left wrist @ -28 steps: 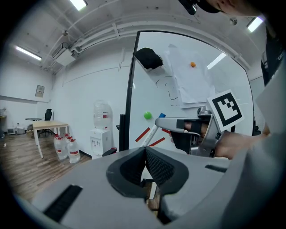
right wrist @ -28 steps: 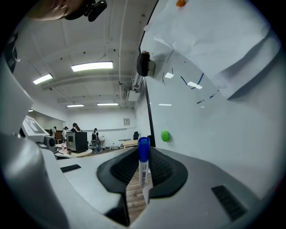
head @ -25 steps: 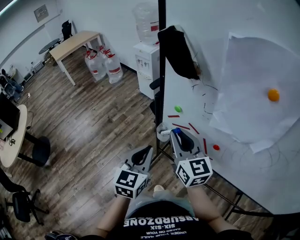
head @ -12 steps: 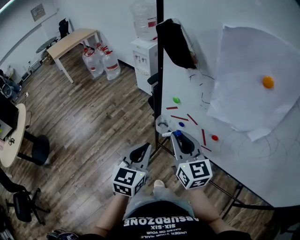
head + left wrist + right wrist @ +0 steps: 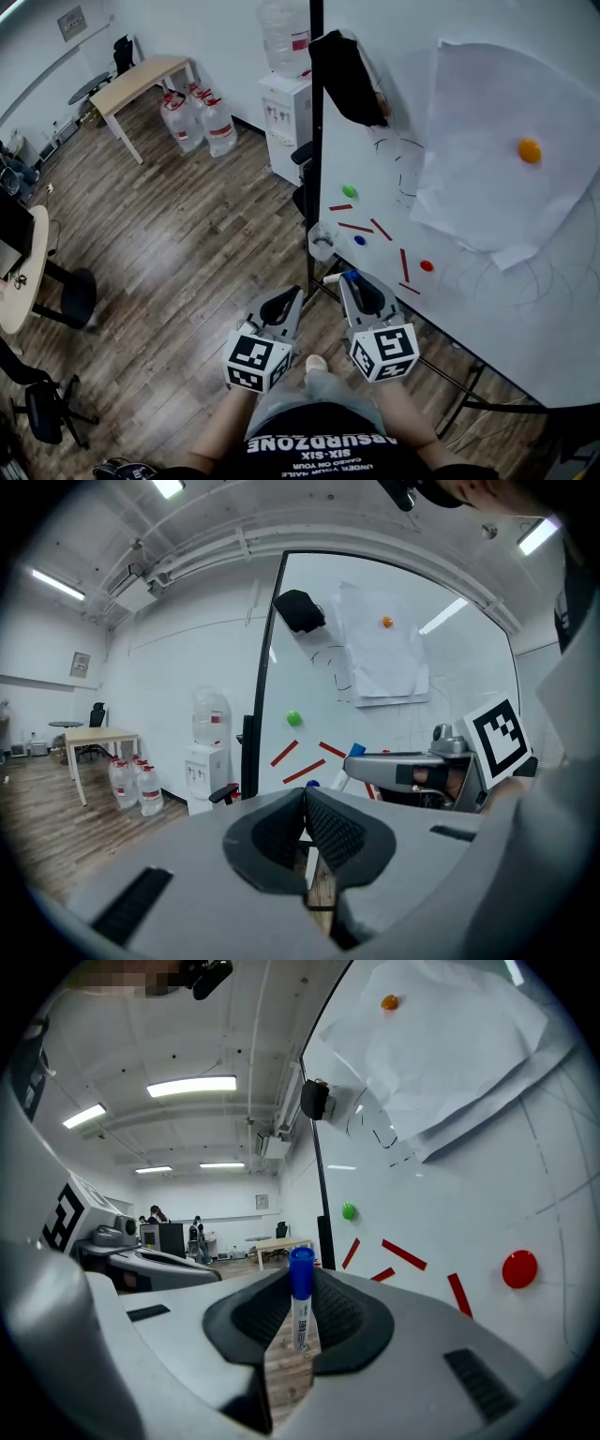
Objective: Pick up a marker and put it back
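Note:
A white marker with a blue cap (image 5: pixel 300 1309) stands upright between the pads of my right gripper (image 5: pixel 300 1279), which is shut on it. In the head view the right gripper (image 5: pixel 349 279) is just in front of the whiteboard (image 5: pixel 469 309), below a small white cup (image 5: pixel 321 242) at the board's left edge; the marker's blue cap (image 5: pixel 352 277) shows at its tips. My left gripper (image 5: pixel 292 297) is to its left over the wood floor. Its jaws (image 5: pixel 305 794) are shut with nothing between them.
The whiteboard carries red strips (image 5: pixel 356 227), green (image 5: pixel 350 190), blue (image 5: pixel 359 240), red (image 5: pixel 427 265) and orange (image 5: pixel 530 150) magnets, a large paper sheet (image 5: pixel 497 159) and a black cloth (image 5: pixel 345 75). A water dispenser (image 5: pixel 284 112), water bottles (image 5: pixel 202 127) and a table (image 5: pixel 141 82) stand behind.
My right gripper has drawn back and down from the white cup with the marker still in it. The left gripper has hardly shifted.

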Motion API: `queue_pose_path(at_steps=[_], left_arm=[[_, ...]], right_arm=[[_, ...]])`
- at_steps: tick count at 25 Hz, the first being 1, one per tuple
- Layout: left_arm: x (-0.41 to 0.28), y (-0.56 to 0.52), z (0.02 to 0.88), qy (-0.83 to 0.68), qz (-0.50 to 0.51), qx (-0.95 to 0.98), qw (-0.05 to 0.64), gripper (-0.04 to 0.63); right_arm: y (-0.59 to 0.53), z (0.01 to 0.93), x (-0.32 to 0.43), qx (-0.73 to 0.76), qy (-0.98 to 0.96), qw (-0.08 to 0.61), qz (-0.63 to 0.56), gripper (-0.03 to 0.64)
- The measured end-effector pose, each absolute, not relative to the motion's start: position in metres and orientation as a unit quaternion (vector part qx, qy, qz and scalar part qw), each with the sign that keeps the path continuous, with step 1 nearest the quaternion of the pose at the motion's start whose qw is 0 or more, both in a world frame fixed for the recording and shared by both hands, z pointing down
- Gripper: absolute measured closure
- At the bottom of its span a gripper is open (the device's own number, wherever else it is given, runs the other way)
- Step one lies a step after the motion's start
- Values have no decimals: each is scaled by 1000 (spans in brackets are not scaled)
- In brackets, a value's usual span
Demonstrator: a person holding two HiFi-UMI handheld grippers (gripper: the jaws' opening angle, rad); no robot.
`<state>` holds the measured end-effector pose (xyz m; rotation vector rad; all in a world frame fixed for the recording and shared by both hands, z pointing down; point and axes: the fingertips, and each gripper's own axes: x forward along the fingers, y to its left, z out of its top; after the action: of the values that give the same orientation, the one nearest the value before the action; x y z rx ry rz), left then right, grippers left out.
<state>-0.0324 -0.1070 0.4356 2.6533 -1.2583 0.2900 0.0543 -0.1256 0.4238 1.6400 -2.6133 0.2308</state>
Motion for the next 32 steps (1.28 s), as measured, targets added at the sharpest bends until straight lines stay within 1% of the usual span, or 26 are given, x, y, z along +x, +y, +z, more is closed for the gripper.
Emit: queue_pose_path(at_steps=[12, 32], left_arm=[[-27, -86, 447, -409, 104, 901, 101, 586], [-36, -78, 442, -414, 97, 899, 100, 587]], right_arm=[[-107, 455, 43, 522, -847, 52, 89, 554], [-94, 457, 33, 516, -850, 60, 91, 554]])
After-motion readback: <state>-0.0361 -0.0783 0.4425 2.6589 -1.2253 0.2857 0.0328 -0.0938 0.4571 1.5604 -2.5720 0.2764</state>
